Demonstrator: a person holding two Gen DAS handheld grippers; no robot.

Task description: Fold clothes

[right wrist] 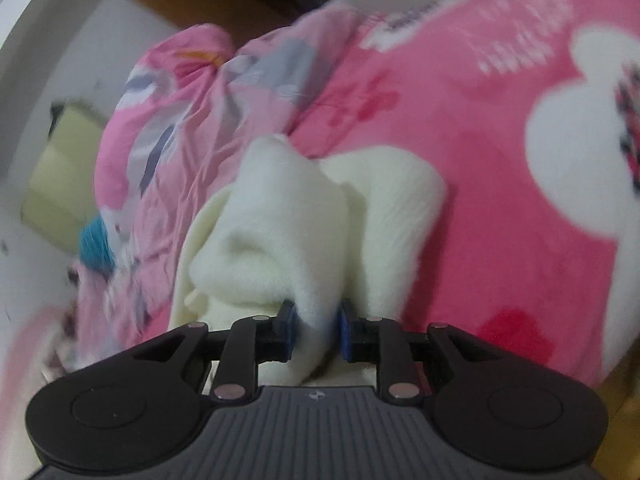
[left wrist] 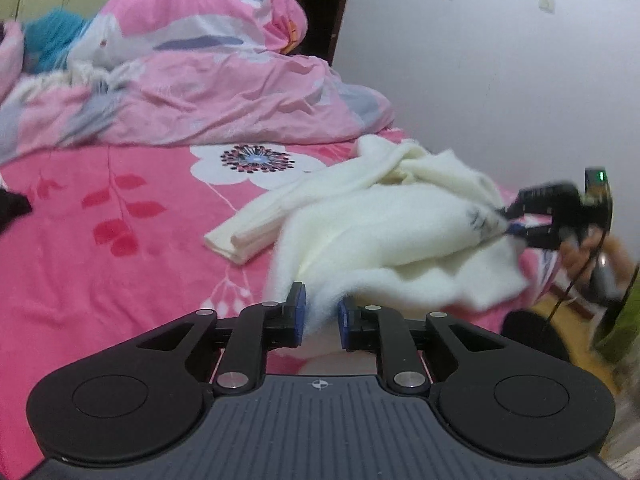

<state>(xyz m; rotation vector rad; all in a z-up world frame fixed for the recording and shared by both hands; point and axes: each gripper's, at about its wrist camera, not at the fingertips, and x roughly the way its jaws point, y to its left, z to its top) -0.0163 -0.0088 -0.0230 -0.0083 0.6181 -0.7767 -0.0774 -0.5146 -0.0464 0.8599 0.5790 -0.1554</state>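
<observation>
A cream fleece garment lies partly bunched on the pink flowered bed sheet, one sleeve stretched out to the left. My left gripper is shut on its near edge, fabric pinched between the blue pads. My right gripper shows at the right in the left wrist view, shut on the garment's far right edge. In the right wrist view the right gripper pinches a fold of the same cream garment, which bulges up in front of it.
A crumpled pink and grey duvet is heaped at the back of the bed, with a teal cloth behind it. A white wall runs along the right. A dark item lies at the left edge.
</observation>
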